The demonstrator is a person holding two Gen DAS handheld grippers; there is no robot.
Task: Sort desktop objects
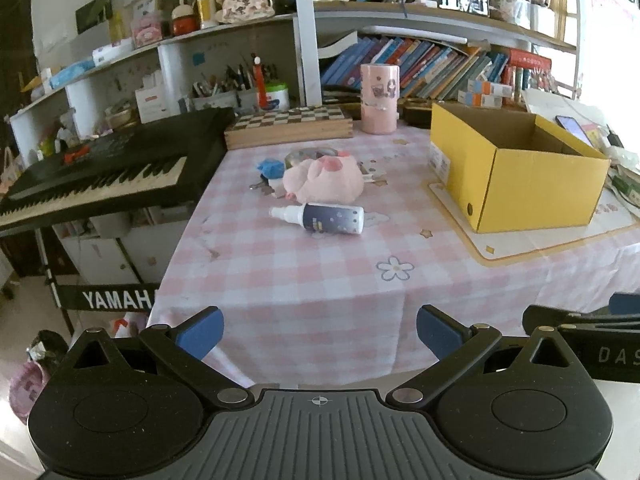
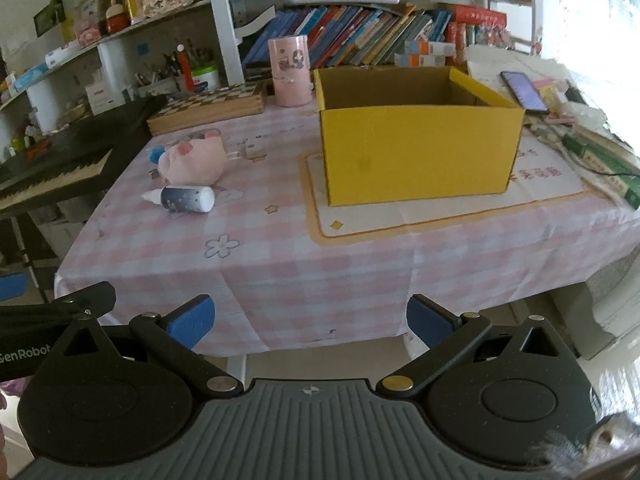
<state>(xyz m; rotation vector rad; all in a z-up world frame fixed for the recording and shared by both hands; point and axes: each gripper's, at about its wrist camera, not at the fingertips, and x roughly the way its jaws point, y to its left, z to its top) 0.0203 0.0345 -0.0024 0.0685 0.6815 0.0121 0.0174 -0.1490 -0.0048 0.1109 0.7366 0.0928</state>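
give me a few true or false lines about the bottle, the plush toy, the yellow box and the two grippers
1. The bottle lies on its side on the checked tablecloth. True.
2. The yellow box has a lid on it. False: it is open at the top.
3. The pink plush toy sits just behind the bottle. True.
4. The left gripper is shut on the bottle. False: its fingers are spread open and hold nothing, short of the bottle.
5. The right gripper is open and holds nothing. True.
6. The pink cup lies tipped over inside the box. False: it stands upright on the table, left of the box.
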